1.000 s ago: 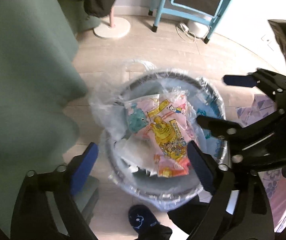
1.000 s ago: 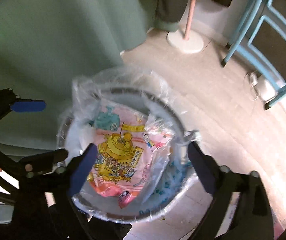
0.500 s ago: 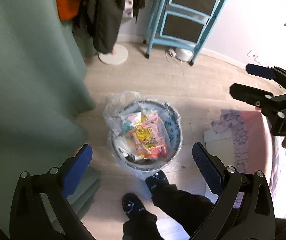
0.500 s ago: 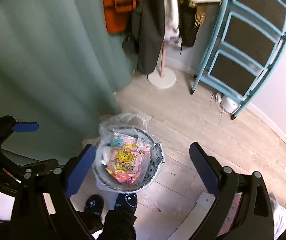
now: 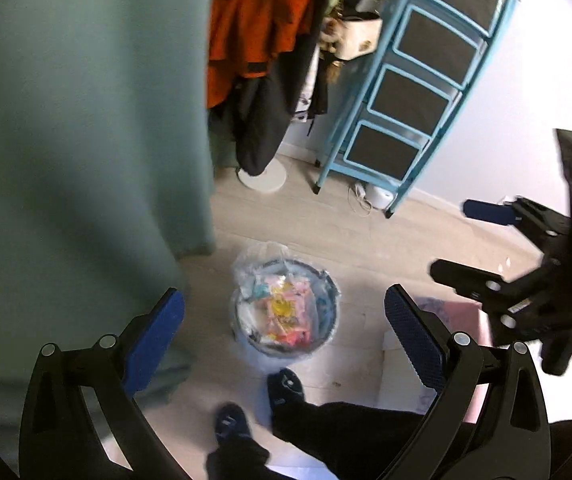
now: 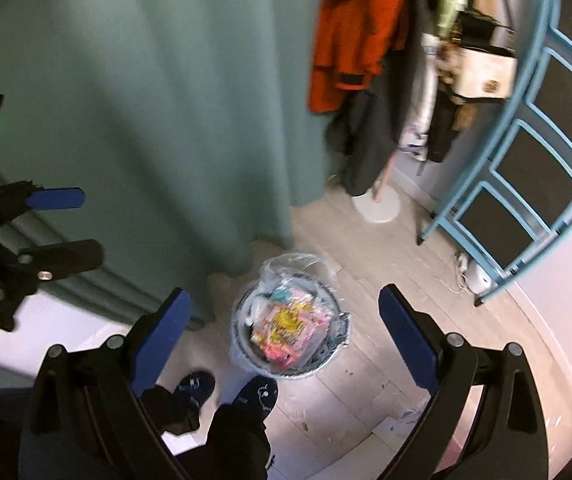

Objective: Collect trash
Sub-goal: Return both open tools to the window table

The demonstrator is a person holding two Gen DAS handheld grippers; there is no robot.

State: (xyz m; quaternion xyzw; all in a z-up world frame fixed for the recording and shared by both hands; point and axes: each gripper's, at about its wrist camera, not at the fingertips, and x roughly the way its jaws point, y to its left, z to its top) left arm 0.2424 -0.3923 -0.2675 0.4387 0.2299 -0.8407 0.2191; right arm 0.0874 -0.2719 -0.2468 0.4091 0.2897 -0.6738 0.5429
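Floor: pale wood-look planks point(image 5: 366, 240), lying far below both cameras, scattered with small specks and scuffs.
Room: a lilac wall point(image 5: 526, 92) from 1 to 3 o'clock in the left wrist view; a green curtain point(image 5: 86, 120) fills the whole span from 8 to 12 o'clock and reaches down to the floor.
Trash bin: a round grey bin point(image 5: 285, 312) lined with a clear plastic bag point(image 6: 286, 264), standing on the floor near the centre of both views, just beside the curtain's hem. The bag's loose edge rises at the bin's 12 o'clock rim.
Trash: colourful printed wrappers point(image 6: 286, 328), pink and yellow with some teal, lie inside the bin and fill it close to the rim.
Left claw: released point(image 5: 284, 320), its blue pads wide apart and nothing between them; it hangs high above the bin.
Right claw: released point(image 6: 285, 320), pads equally wide apart and empty, also framing the bin from above; in the left wrist view it shows at 3 o'clock.
Person: two dark slippers point(image 6: 226, 392) stand just beside the bin at its 6 o'clock, with dark trouser legs point(image 5: 346, 424) above them.
Step ladder: light blue frame with dark treads point(image 5: 418, 92), leaning against the wall at 1 o'clock.
Coat stand: round white base point(image 5: 262, 178) at 12 o'clock, hung with an orange jacket point(image 5: 254, 20) and dark coats.
By the ladder's foot: a small white device with a cord point(image 5: 378, 196).
Rug: a pink patterned edge point(image 5: 458, 312) at 4 o'clock, well apart from the bin.
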